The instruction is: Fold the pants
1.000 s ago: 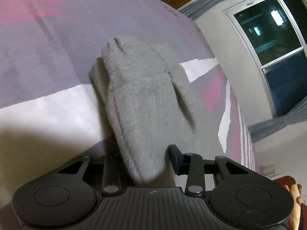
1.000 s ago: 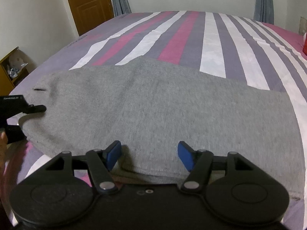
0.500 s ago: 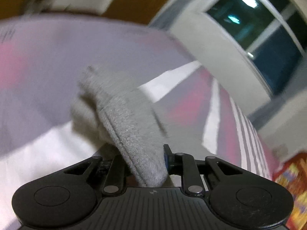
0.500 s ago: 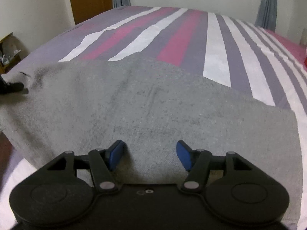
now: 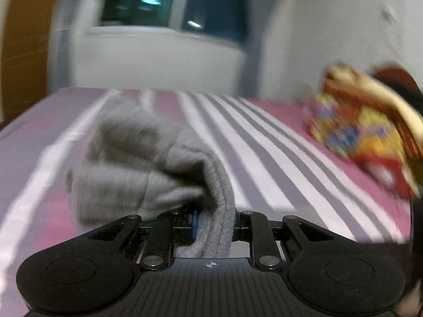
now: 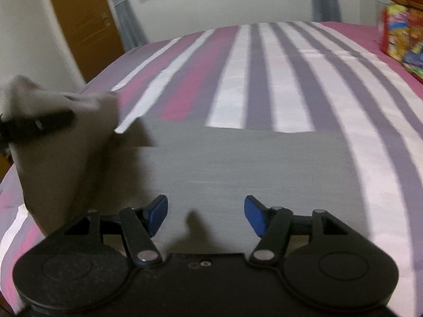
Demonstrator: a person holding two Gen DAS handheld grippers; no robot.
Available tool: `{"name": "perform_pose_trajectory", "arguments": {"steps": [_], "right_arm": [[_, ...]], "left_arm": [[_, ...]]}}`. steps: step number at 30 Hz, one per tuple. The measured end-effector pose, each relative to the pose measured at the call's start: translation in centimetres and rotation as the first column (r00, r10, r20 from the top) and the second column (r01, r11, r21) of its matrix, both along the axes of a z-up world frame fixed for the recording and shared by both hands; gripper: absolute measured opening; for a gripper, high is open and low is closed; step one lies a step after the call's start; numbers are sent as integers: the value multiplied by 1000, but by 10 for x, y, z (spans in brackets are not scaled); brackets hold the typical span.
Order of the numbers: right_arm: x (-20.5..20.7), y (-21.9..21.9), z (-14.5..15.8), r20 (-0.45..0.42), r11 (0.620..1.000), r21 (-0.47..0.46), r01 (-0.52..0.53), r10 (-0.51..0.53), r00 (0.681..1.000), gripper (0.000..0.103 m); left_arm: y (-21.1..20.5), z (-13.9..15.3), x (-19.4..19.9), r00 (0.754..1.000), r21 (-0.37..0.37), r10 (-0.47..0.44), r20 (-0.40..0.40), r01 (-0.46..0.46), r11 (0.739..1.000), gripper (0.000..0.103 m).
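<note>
Clamped on a bunched edge of the grey pants (image 5: 148, 163), the left gripper (image 5: 211, 224) has its jaws drawn almost together, with the thick folded hem squeezed between them and a sliver of blue pad showing beside the cloth. In the right wrist view the same gripper appears as a dark blurred shape at the far left, to the left of the flat part of the pants, with a corner of the fabric (image 6: 55, 121) lifted off the bed (image 6: 264, 79) and hanging from it in a slanted sheet.

Right of that raised corner, the rest of the pants lies flat on the striped bedspread as a broad grey rectangle whose far edge runs straight across the pink, white and purple stripes. The right gripper (image 6: 206, 214) hovers over the near edge of this flat part, its blue-padded fingers (image 6: 158, 212) standing fairly wide apart with nothing pinched between them; whether the tips touch the cloth cannot be told.

Further right of the pants, at the far right corner of the bed, sits a bright multicoloured bag (image 6: 404, 26), well apart from the fabric. Behind the bed, beyond the pants, a window (image 5: 169, 0) is set in a pale wall, with a brown door (image 6: 82, 23) at the left.
</note>
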State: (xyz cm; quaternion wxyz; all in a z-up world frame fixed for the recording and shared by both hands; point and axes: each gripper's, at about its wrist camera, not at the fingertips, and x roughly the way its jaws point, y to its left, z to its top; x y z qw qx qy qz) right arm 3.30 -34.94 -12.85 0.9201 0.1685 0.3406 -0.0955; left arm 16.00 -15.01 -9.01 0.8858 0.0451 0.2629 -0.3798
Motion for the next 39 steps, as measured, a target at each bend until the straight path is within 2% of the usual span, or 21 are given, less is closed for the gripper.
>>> {"name": "perform_pose_trajectory", "arguments": {"steps": [3, 4, 6, 12, 15, 20, 24, 27, 31, 34, 39], "right_arm": [[-17, -26, -3, -5, 998, 42, 48, -48, 999, 65], [-25, -33, -5, -8, 996, 59, 64, -64, 998, 65], [-34, -45, -7, -6, 993, 81, 84, -83, 996, 65], [-49, -56, -8, 16, 986, 128, 107, -110, 994, 66], [-52, -59, -8, 35, 982, 160, 100, -107, 994, 69], [-53, -61, -10, 40, 980, 183, 82, -91, 995, 69], [-51, -60, -12, 37, 974, 214, 72, -82, 996, 69], [-46, -59, -15, 30, 966, 251, 65, -75, 997, 69], [-35, -57, -14, 23, 951, 303, 63, -73, 997, 72], [-23, -56, -13, 14, 947, 314, 71, -79, 997, 75], [-4, -56, -17, -23, 935, 340, 104, -102, 995, 74]], "left_arm": [[-38, -18, -26, 994, 127, -105, -33, 108, 986, 21], [-51, -23, -33, 992, 181, -123, -27, 126, 975, 22], [-62, -24, -51, 989, 235, -149, 4, 144, 961, 25], [-76, -5, -70, 981, 263, -190, 42, 173, 949, 25], [-66, -3, -72, 983, 223, -182, 20, 173, 959, 25], [-57, -5, -66, 993, 193, -116, -23, 118, 974, 25], [-30, -13, -52, 994, 174, 5, -107, 14, 985, 25], [-7, -22, -43, 983, 188, 119, -140, -92, 978, 25], [12, -40, -33, 955, 191, 220, -198, -182, 965, 25], [16, -57, -27, 943, 202, 247, -225, -203, 958, 25], [19, -73, -22, 930, 182, 265, -253, -223, 958, 29]]}}
